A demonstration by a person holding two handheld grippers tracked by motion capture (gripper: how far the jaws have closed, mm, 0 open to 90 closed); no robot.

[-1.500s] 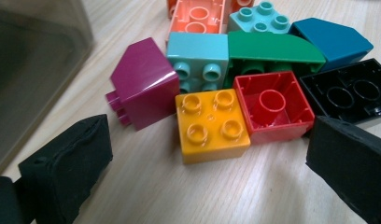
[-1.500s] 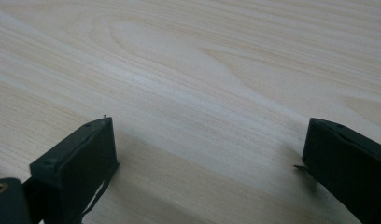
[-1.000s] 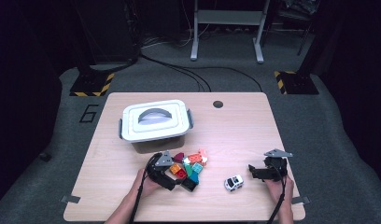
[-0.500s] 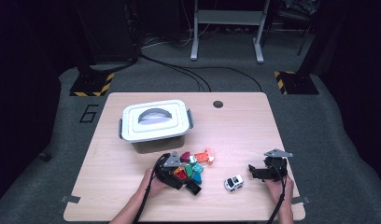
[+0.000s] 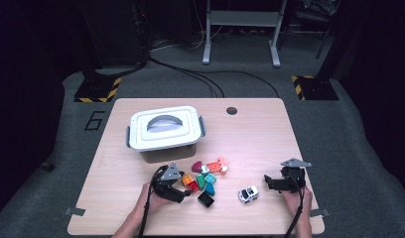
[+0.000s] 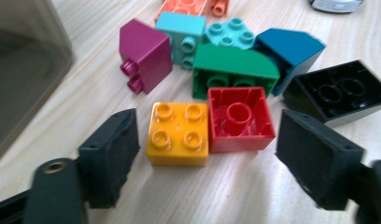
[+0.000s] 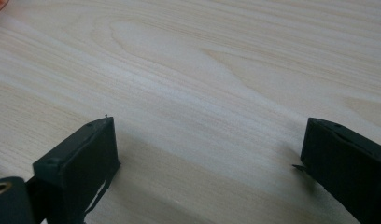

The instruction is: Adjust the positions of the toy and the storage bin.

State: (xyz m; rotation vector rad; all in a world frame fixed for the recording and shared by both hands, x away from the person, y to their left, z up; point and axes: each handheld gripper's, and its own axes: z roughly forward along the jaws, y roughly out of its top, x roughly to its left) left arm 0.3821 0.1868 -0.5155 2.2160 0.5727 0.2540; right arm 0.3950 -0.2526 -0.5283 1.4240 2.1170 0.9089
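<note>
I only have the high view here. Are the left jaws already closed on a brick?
Observer: No. The left gripper is open; its jaws stand either side of the yellow brick and red brick, touching neither.
Operator: Which way up is the red one?
Observer: Hollow side up; the yellow shows its four studs.
Operator: And the right jaws?
Observer: The right gripper is open over bare table, nothing between the jaws.

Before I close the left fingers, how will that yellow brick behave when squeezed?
The yellow brick looks like rigid, glossy plastic, so probably stiff, light and a bit slippery. It sits flat, studs up, so unlikely to roll. The red brick lies against it between the open fingers and may get caught too.
</note>
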